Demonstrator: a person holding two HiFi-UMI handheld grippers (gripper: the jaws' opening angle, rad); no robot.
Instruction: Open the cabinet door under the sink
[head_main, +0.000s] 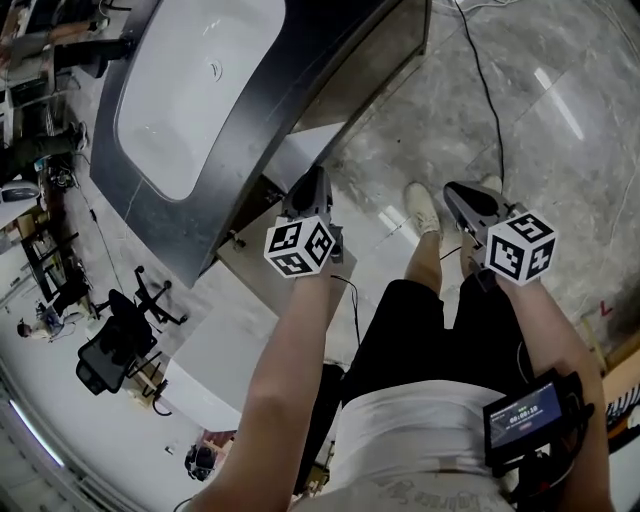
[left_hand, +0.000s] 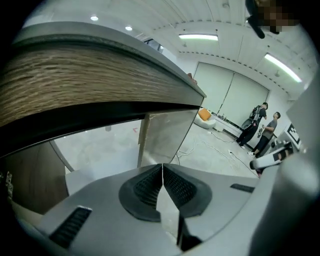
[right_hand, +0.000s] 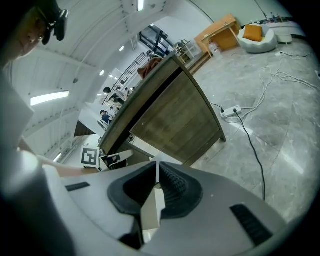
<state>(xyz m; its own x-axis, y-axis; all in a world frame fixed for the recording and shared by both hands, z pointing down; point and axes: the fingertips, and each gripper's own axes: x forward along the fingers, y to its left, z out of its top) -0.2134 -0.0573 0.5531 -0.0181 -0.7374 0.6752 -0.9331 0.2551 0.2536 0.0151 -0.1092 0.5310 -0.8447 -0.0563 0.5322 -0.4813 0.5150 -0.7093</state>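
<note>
- Fingers of the left gripper (left_hand: 162, 167) are pressed together on nothing. Those of the right gripper (right_hand: 157, 167) are likewise closed and empty.
- The cabinet door (head_main: 258, 268) is, as I take it, the pale panel with the small knob (head_main: 237, 240). It sits under the worktop's (head_main: 235, 160) near edge, below the sink (head_main: 195, 90), just left of the left gripper. It may already stand ajar.
- The left hand is much nearer. The right is well apart, over the floor (head_main: 520, 130).
- Both forearms reach forward, with the grippers tilted downward.
</note>
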